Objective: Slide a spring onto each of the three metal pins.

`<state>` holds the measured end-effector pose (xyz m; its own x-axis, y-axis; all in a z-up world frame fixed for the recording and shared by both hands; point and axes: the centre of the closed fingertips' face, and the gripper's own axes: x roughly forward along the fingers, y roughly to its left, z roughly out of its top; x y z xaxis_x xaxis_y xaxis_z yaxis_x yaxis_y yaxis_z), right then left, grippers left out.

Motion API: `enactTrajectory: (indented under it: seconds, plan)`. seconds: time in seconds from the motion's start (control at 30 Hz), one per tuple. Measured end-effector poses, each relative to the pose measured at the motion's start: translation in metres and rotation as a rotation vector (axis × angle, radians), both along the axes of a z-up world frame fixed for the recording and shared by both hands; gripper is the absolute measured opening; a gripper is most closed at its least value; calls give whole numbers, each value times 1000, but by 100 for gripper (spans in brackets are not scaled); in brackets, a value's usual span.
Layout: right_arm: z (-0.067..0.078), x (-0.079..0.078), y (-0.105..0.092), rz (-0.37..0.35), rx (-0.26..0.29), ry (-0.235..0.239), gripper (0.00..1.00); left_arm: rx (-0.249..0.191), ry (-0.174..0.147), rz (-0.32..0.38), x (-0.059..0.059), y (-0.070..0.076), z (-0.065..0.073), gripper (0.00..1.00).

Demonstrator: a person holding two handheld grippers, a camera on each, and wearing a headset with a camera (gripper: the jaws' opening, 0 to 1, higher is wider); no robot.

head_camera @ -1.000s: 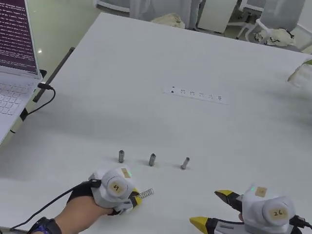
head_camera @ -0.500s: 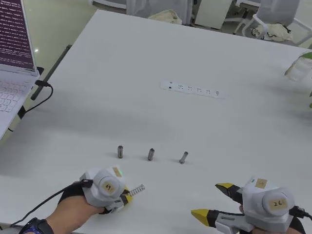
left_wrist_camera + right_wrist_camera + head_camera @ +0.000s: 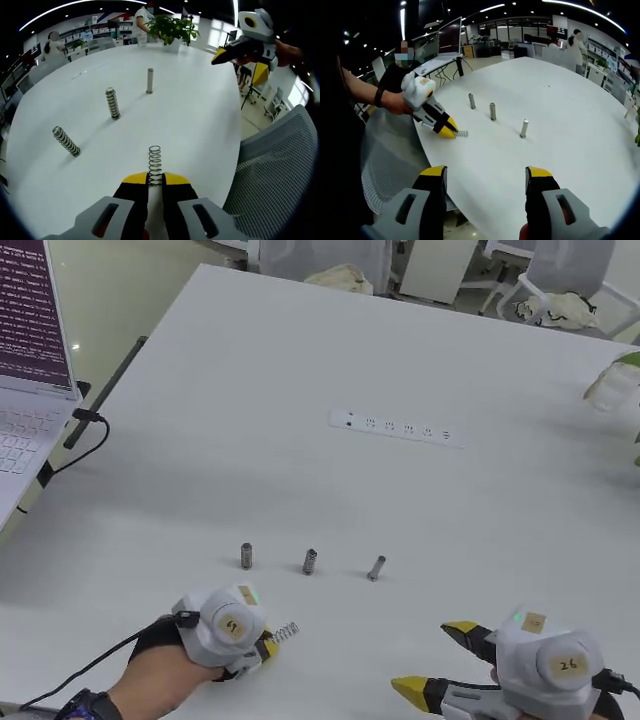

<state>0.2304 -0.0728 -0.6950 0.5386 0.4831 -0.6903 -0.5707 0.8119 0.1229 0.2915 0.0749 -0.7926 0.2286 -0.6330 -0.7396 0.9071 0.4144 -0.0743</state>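
1. My left gripper, white-bodied with yellow-tipped black jaws, has its jaws pinched almost together on the near end of a small grey coiled wire spring. The rest of the coil sticks out forward past the tips.
2. In the head view the held spring sits low over the white table top, near the front edge and short of the row of pins. I cannot tell whether its free end touches the surface.
3. Three short metal pins stand upright in a row. The left-hand pin and the middle pin each carry a spring around them. The right-hand pin is bare, smooth metal.
4. My right gripper has its jaws spread wide with nothing between them. It hangs at the front of the table, to the right of the pins and well apart from them.
5. Farther back a white power strip lies flat, and an open laptop sits at the left edge.
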Motion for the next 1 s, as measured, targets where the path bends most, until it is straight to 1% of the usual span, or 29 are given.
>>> enactTrajectory:
  seconds: [0.17, 0.23, 0.33, 0.4, 0.53, 0.7, 0.8, 1.0]
  plan:
    - [2, -1, 6, 18, 18, 3, 63, -7, 10, 0, -5, 5, 3, 2]
    - [1, -2, 9, 25, 19, 7, 63, -10, 8, 1, -5, 7, 4, 2]
    - [1, -4, 12, 34, 29, 12, 62, -22, 4, 7, -5, 10, 10, 2]
    - [1, -5, 14, 41, 34, 14, 62, -35, -1, 13, -5, 11, 14, 2]
    - [1, -4, 18, 51, 51, 17, 60, -57, -13, 2, -9, 10, 25, 2]
    - [3, -2, 27, 84, 68, 17, 57, -89, -27, 0, -12, 9, 38, 2]
    - [4, 2, 33, 98, 76, 13, 56, -121, -31, 11, -14, 9, 50, 2]
    - [7, 5, 49, 142, 95, 8, 54, -132, -48, 10, -18, 15, 61, 2]
